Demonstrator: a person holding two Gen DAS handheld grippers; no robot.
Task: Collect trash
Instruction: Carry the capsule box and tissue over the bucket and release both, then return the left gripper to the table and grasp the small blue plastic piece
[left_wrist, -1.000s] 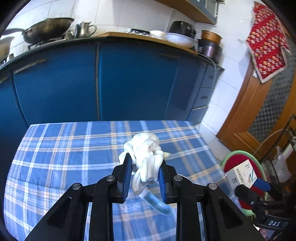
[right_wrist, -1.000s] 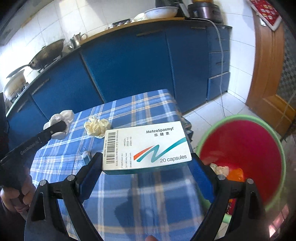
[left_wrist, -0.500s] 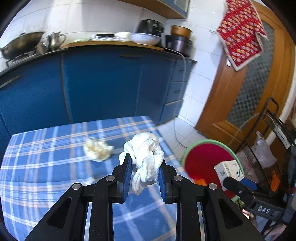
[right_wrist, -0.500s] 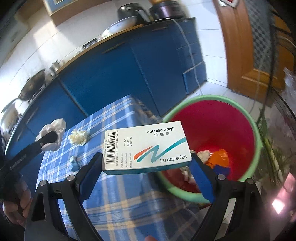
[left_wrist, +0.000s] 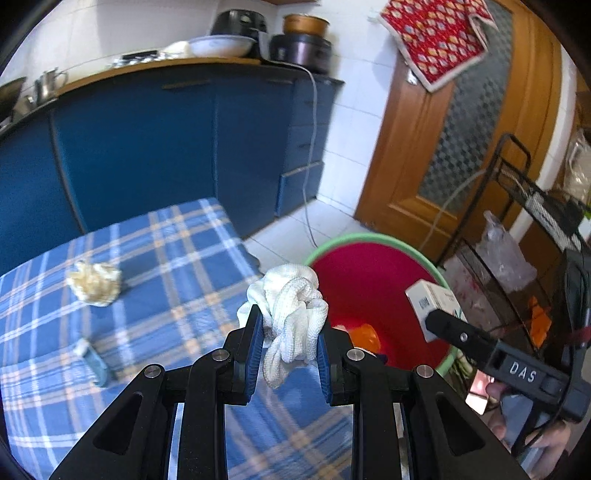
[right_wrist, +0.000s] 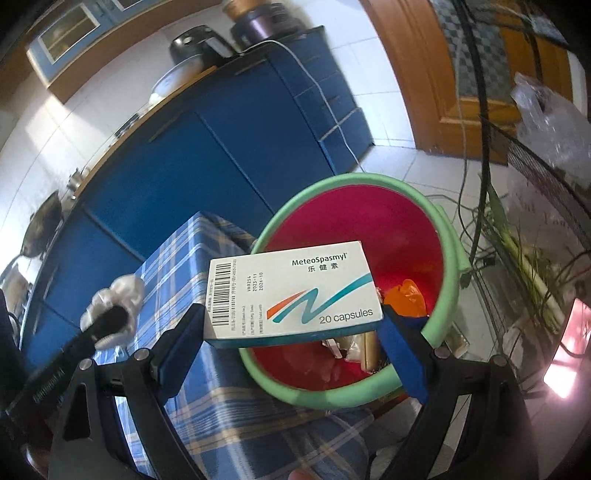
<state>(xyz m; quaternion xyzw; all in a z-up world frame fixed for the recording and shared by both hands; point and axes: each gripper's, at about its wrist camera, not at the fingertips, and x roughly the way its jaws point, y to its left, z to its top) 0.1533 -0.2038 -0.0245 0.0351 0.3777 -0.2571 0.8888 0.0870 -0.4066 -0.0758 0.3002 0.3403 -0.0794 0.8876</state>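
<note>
My left gripper (left_wrist: 289, 339) is shut on a crumpled white cloth wad (left_wrist: 291, 310), held over the right edge of the plaid-covered table (left_wrist: 166, 266), beside the bin. My right gripper (right_wrist: 293, 325) is shut on a white medicine box (right_wrist: 291, 291) and holds it above the red bin with a green rim (right_wrist: 448, 258). The bin (left_wrist: 369, 277) holds orange and other scraps. The box also shows in the left wrist view (left_wrist: 432, 302), over the bin's right side. A yellowish crumpled tissue (left_wrist: 94, 282) and a small pale blue piece (left_wrist: 92, 360) lie on the table.
Blue kitchen cabinets (left_wrist: 166, 140) stand behind the table. A wooden door (left_wrist: 454, 147) and a black wire rack (left_wrist: 517, 221) with plastic bags stand right of the bin. A white cord (left_wrist: 314, 147) hangs down the cabinets.
Both grippers have swung right, from over the table toward the bin. The box now hangs above the bin's opening, and the cloth wad has reached the table's right edge.
</note>
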